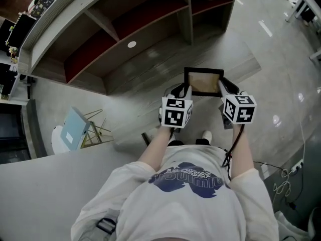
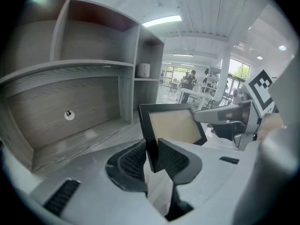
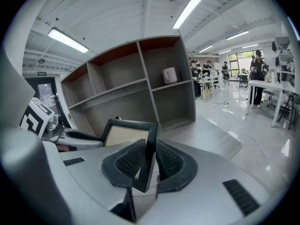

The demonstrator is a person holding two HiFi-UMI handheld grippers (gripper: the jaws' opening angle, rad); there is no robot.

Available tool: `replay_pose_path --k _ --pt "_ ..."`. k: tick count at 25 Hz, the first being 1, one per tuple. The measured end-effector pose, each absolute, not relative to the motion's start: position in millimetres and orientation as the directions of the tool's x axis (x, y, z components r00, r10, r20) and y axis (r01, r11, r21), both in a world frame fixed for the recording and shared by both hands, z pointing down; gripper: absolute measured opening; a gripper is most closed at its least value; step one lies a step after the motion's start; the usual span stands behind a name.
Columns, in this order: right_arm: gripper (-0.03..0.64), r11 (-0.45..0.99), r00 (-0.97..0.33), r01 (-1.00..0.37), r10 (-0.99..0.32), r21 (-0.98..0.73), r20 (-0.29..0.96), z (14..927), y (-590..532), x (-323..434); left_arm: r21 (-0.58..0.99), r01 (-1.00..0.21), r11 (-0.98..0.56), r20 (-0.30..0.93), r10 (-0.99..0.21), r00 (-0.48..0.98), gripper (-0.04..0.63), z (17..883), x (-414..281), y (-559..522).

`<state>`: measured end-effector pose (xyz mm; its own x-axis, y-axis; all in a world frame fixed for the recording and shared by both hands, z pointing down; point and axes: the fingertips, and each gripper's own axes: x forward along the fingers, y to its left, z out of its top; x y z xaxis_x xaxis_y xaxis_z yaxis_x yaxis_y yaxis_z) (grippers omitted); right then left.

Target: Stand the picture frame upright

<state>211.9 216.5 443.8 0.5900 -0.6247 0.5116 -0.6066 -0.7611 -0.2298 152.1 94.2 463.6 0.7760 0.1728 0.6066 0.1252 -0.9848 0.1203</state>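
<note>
A black picture frame [image 1: 203,81] with a beige panel is held in the air between my two grippers, in front of the wooden shelf unit [image 1: 135,44]. My left gripper [image 1: 185,90] is shut on the frame's left edge. In the left gripper view the dark pads [image 2: 129,163] press on that edge of the frame [image 2: 173,123]. My right gripper [image 1: 221,88] is shut on the right edge. In the right gripper view the frame [image 3: 124,134] runs edge-on between the jaws of the right gripper [image 3: 150,161]. The frame tilts a little and touches no surface.
The shelf unit's low platform [image 1: 165,59] lies just beyond the frame. A white container [image 3: 169,74] stands in a right-hand compartment. A light blue panel on a wire stand [image 1: 75,129] is at the left. Cables [image 1: 288,179] lie on the floor at the right. People stand far off.
</note>
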Motion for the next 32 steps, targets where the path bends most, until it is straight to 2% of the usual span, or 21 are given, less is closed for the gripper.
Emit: replay_pose_path --k 13,23,32 --pt "0.066 -0.676 0.500 -0.683 -0.708 -0.276 0.498 447 285 262 0.093 0.016 -0.996 0.638 0.072 0.766 0.084 464 190 169" --pt "0.064 -0.685 0.500 -0.675 -0.697 -0.274 0.514 469 269 303 0.074 0.013 -0.997 0.662 0.059 0.747 0.084 488 234 152" --pt "0.064 -0.679 0.499 -0.691 -0.697 -0.250 0.515 462 227 363 0.111 0.020 -0.994 0.632 0.086 0.770 0.084 484 295 111"
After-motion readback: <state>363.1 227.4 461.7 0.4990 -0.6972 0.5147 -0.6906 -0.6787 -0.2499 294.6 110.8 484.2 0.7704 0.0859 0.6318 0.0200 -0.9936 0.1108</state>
